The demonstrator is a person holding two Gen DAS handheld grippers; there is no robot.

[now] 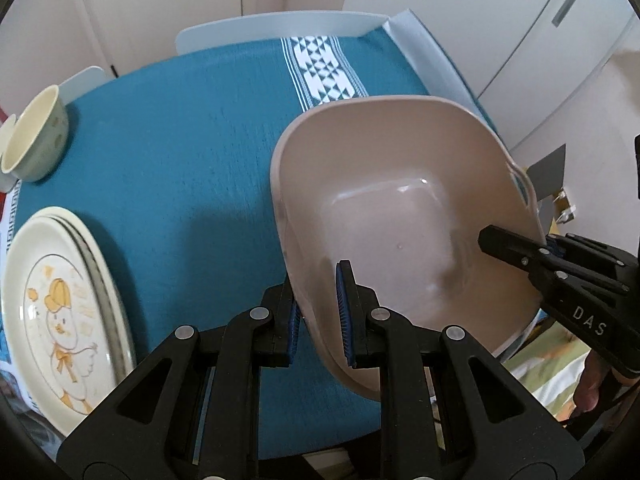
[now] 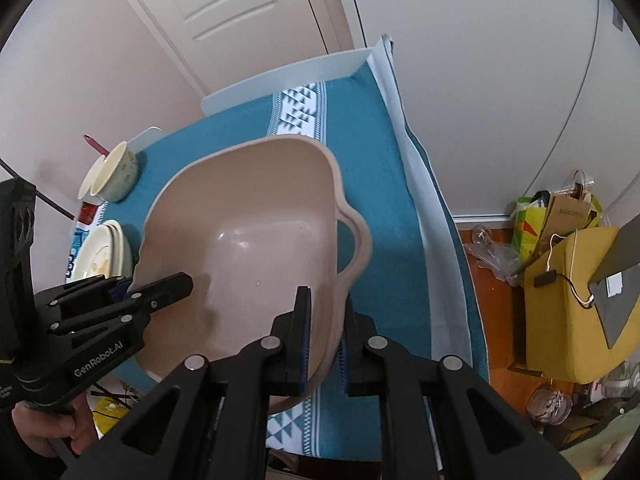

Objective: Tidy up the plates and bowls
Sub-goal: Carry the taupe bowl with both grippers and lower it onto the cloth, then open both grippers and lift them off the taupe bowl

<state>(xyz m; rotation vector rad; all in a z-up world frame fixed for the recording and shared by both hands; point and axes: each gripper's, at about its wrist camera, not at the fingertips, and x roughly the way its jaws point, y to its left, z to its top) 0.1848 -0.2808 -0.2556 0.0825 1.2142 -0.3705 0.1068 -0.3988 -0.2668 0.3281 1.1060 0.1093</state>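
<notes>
A beige plastic basin with side handles is held tilted above the teal tablecloth. My left gripper is shut on the basin's left rim. My right gripper is shut on the basin's right rim, below its handle. A stack of cream plates with a duck picture lies at the table's left edge; it also shows in the right wrist view. Cream bowls stand tilted at the far left, seen too in the right wrist view.
The teal tablecloth has a white patterned band. White chairs stand at the far edge. A yellow seat, bags and jars sit on the floor to the right. A door is behind.
</notes>
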